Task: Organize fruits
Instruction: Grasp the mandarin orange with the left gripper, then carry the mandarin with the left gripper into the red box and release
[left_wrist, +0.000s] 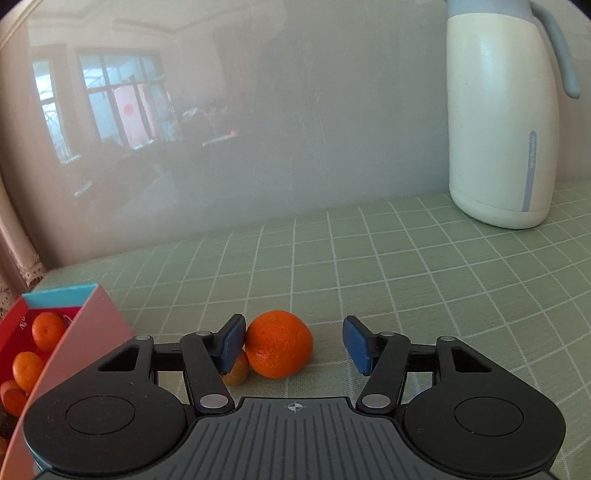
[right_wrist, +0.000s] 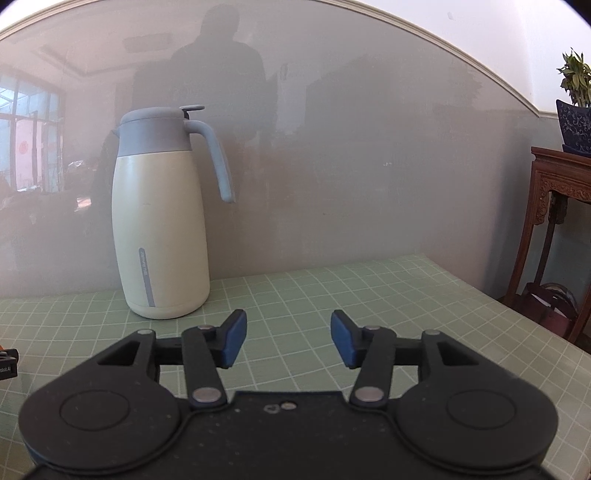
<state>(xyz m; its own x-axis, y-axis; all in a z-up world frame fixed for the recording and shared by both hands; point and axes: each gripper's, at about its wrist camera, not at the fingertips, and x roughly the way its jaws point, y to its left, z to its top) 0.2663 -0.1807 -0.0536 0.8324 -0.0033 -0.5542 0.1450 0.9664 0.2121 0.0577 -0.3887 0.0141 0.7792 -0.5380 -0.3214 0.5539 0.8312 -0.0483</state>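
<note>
Between the left hand-held gripper's (left_wrist: 293, 343) pads sits a tangerine (left_wrist: 279, 345).

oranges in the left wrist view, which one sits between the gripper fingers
The big orange on the green cloth, touching the left pad. A smaller one is half hidden behind that finger; the others lie in the box.

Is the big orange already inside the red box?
No, the big orange sits on the green checked cloth, outside the red box.

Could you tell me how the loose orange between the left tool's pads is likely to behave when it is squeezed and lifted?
The orange is round and sits free on the tablecloth, so a one-sided push would probably roll it. Only one pad looks close to it. Its dimpled peel should grip fairly well but likely yields under a hard squeeze.
</note>
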